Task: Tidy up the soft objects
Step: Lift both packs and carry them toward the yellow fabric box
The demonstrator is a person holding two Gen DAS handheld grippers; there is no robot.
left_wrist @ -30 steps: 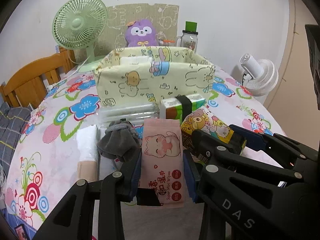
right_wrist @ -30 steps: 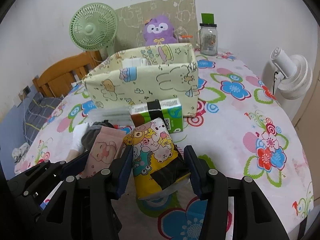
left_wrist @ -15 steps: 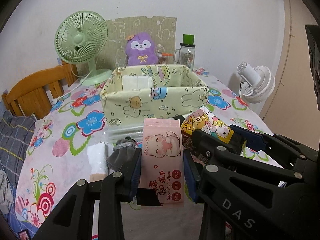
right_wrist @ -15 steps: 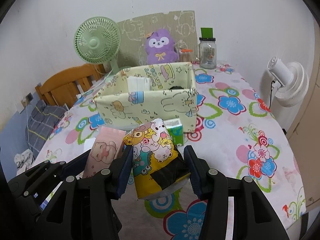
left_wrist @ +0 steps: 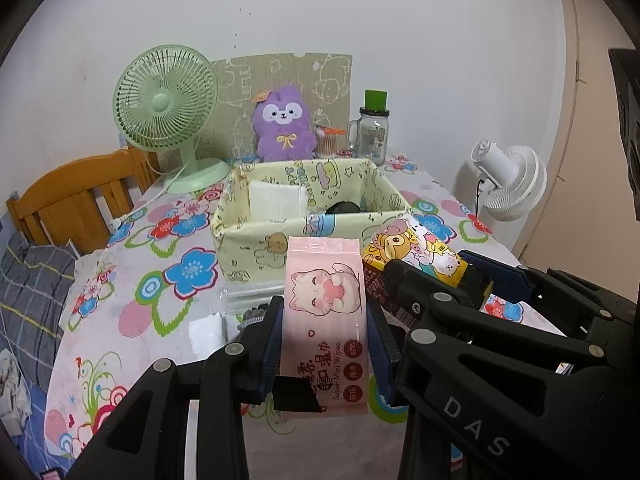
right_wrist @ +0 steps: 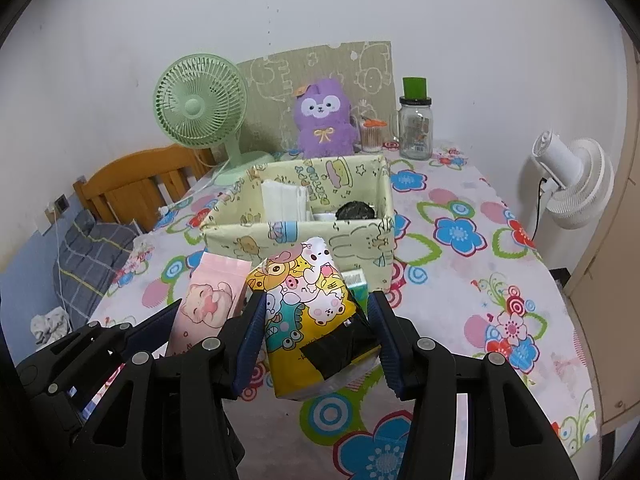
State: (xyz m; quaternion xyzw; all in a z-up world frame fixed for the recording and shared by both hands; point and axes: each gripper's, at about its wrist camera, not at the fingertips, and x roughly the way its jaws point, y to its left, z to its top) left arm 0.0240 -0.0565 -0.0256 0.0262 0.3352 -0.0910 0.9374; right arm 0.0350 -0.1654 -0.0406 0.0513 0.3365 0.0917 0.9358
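We see the left gripper (left_wrist: 325, 354) clamped on a pink pack of wipes (left_wrist: 325, 320); both blue pads press against its long sides, and the pack stands upright between them, cat picture facing up, a strip of black tape at its lower edge. The pack is off the table (left_wrist: 132, 272) and held in the air in front of the fabric box (left_wrist: 256, 248).

The right gripper (right_wrist: 316, 344) is clamped on a yellow tissue pack (right_wrist: 308, 312) printed with cartoon animals. Its pads squeeze the sides; the pack tilts slightly, with black tape across its lower part. It too is clear of the tablecloth, just in front of the box's near wall. The two grippers sit side by side, the pink pack just left of the yellow one.

Inside the fabric box we note a white folded stack (right_wrist: 285, 199) on the left and a dark round item (right_wrist: 355, 211) towards the right; what the dark item is we cannot tell.

On the table below the grippers: a green tissue pack (right_wrist: 357, 286) partly hidden behind the yellow one, a grey cloth bundle (left_wrist: 251, 314) mostly hidden, and a clear plastic packet (left_wrist: 252, 294) against the box front.

Behind the box: a green fan (left_wrist: 166, 98), a purple plush toy (left_wrist: 283, 124), a glass jar with a green lid (left_wrist: 372, 130). A white fan (left_wrist: 510, 178) stands off the table's right edge.
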